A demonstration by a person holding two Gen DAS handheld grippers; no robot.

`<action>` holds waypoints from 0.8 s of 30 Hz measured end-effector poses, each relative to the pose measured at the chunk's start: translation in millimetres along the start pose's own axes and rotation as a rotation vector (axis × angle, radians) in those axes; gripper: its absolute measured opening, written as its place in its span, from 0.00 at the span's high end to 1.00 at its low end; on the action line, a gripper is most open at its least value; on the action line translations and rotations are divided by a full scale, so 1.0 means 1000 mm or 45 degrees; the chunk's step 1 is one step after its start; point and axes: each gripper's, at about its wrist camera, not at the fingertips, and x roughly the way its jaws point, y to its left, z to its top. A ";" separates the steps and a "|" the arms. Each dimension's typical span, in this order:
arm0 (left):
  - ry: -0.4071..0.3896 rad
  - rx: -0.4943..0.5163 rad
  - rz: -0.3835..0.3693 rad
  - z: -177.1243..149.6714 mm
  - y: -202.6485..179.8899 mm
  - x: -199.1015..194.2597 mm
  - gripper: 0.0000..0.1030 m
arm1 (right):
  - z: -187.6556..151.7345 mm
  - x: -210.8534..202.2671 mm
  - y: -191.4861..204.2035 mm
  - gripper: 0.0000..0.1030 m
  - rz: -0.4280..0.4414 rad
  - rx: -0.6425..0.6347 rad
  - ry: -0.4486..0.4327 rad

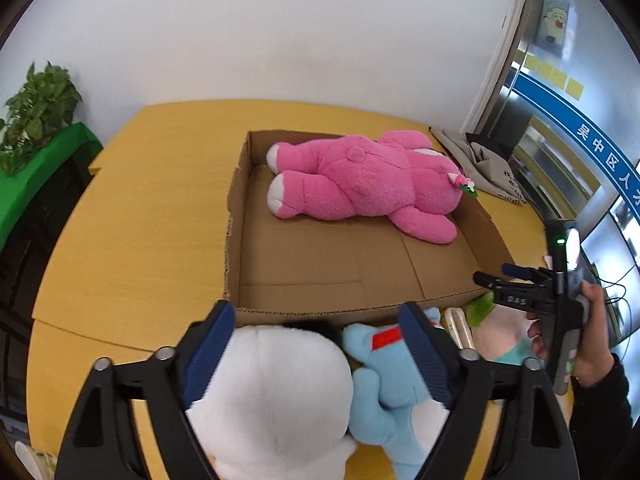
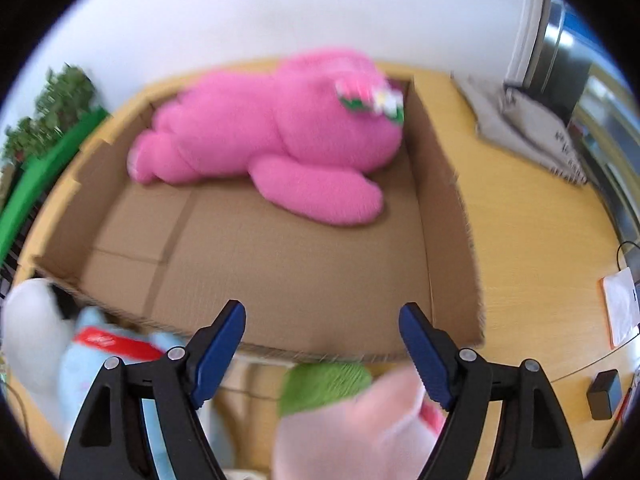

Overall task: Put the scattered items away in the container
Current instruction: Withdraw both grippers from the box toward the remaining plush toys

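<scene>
Two grippers hang low over the near edge of the surface [image 1: 132, 216], each spread wide and holding nothing. Between the jaws of the left gripper [image 1: 320, 360] lie a white plush [image 1: 272, 400] and a blue plush [image 1: 384, 392] with a red tag, side by side and touching; the blue pads stand either side of them without pressing, as far as I can see. The right gripper [image 2: 322, 354], held in a hand [image 1: 588, 344], hovers over a pale pink plush [image 2: 360, 432] with a green tuft, which sits by the right-hand pad; that view is blurred, but no grip shows. A small cream-coloured object lies between the blue and pale pink toys; I cannot tell what it is.

Just beyond them stands the box [image 1: 236, 240], its near wall right behind the toys. One toy is in: a big pink bear [image 1: 360, 184] lies along the far side, head toward the right wall. So I would say the job is about a quarter done, with at least three plush toys left outside.

Room is good. The near half of the box floor is bare, and each toy needs only a lift over the low, ragged near wall. Left of the box the surface is open; to the right a grey cloth bag [image 1: 480, 160] lies near the far corner.
</scene>
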 end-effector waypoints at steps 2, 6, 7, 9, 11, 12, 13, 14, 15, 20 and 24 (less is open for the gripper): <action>-0.046 0.023 0.021 -0.010 -0.006 -0.012 0.00 | -0.012 -0.029 0.007 0.12 0.085 0.010 -0.094; -0.111 0.078 0.056 -0.031 -0.027 -0.026 0.00 | -0.040 -0.067 0.024 0.00 0.100 -0.008 -0.217; -0.118 0.087 0.059 -0.036 -0.031 -0.028 0.00 | -0.046 -0.072 0.027 0.00 0.090 0.003 -0.236; -0.128 0.089 0.063 -0.045 -0.038 -0.030 0.00 | -0.057 -0.083 0.032 0.00 0.071 0.025 -0.272; -0.134 0.076 0.064 -0.053 -0.043 -0.030 0.00 | -0.064 -0.095 0.031 0.00 0.062 0.056 -0.301; -0.136 0.072 0.063 -0.058 -0.044 -0.030 0.00 | -0.066 -0.100 0.030 0.00 0.055 0.066 -0.315; -0.136 0.066 0.064 -0.062 -0.045 -0.030 0.00 | -0.068 -0.106 0.030 0.00 0.035 0.065 -0.330; -0.135 0.057 0.068 -0.066 -0.046 -0.029 0.00 | -0.071 -0.112 0.030 0.00 0.015 0.064 -0.346; -0.133 0.047 0.070 -0.069 -0.046 -0.028 0.00 | -0.072 -0.117 0.030 0.00 -0.006 0.056 -0.358; -0.128 0.012 0.071 -0.080 -0.047 -0.026 0.00 | -0.084 -0.140 0.025 0.00 -0.060 0.085 -0.417; -0.125 0.006 0.066 -0.086 -0.051 -0.028 0.00 | -0.092 -0.152 0.024 0.00 -0.087 0.077 -0.430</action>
